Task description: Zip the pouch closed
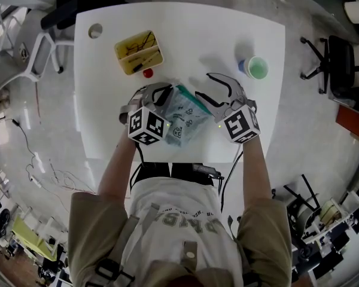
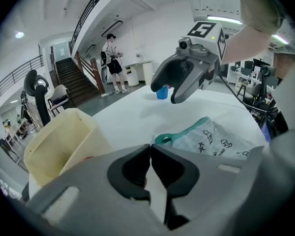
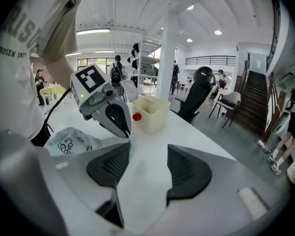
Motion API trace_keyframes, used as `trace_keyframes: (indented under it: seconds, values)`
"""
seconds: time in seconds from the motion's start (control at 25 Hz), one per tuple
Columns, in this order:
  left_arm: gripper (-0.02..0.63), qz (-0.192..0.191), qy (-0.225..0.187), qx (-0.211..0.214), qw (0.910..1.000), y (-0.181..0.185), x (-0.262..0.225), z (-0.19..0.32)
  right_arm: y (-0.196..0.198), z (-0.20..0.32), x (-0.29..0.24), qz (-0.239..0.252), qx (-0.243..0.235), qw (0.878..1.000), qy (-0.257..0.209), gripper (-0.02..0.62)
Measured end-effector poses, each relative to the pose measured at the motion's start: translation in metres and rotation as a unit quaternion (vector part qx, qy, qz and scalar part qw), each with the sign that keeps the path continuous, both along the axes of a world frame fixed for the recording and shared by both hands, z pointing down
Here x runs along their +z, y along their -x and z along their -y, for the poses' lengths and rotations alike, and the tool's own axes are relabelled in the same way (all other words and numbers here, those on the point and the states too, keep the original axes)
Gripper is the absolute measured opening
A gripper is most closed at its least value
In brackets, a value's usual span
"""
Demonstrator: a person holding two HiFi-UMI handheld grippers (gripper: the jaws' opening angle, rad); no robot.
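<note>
Head view: yellow bin (image 1: 131, 38) w/ dark thin items (image 1: 140, 48); pouch (image 1: 185, 118) near.

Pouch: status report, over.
Left claw shut on pouch, teal end. Right claw open, empty, beside it. Pouch flat on table. Standing apart: bin, cup.

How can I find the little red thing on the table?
Find the white table, then the yellow box near its far left corner. The small red ball sits beside that box, toward the pouch. It's the only red thing there.
</note>
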State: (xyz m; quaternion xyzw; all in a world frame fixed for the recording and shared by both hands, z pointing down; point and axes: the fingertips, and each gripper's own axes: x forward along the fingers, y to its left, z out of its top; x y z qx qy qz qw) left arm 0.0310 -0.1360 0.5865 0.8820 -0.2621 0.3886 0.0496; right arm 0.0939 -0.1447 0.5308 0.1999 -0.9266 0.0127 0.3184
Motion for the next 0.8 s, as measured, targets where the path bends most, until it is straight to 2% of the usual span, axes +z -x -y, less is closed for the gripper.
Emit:
trace_keyframes:
  seconds: [0.16,0.4,0.8]
  values:
    - [0.017,-0.004,0.003,0.006,1.0,-0.001,-0.004,-0.002,0.007,0.002,0.017,-0.027,-0.027,0.999,0.009,0.24]
    - [0.017,-0.011,0.004,0.021,0.9997,-0.004,-0.006,-0.004,0.024,0.002,0.044,-0.086,-0.109,0.99,-0.002,0.239]
    - [0.015,-0.014,0.003,0.038,0.9992,-0.007,-0.012,-0.006,0.037,-0.002,0.065,-0.151,-0.21,0.966,-0.012,0.186]
